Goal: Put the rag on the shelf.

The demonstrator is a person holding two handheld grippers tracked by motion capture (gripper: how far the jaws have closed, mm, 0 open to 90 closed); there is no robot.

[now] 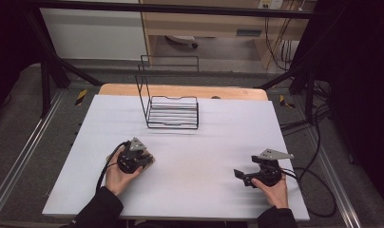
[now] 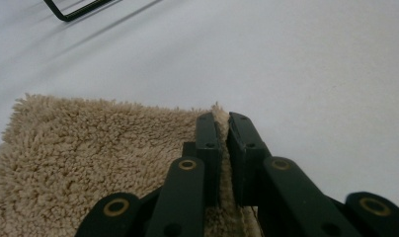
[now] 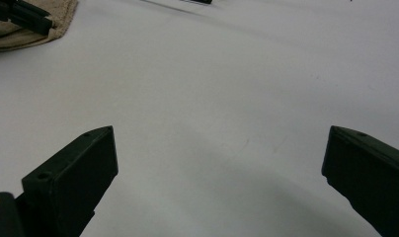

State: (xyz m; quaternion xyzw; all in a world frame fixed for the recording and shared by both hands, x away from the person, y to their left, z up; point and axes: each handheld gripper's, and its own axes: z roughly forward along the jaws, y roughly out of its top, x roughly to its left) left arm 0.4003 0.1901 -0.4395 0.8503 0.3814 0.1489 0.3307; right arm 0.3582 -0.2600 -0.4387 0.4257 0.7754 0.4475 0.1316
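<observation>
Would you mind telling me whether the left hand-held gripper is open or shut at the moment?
Shut. In its own view the left hand-held gripper has its black jaws pinched on the edge of the shaggy beige cloth, with pile showing between them.

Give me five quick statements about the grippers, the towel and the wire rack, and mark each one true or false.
1. The left gripper is shut on the edge of the beige towel. True.
2. The right gripper holds the towel too. False: its jaws stand wide apart over bare table, with nothing between them.
3. The wire rack stands toward the far side of the table, beyond both grippers. True.
4. The towel hangs on the rack. False: it lies on the table near the person's left hand, apart from the rack.
5. The rack holds plates. False: nothing sits in it.
</observation>
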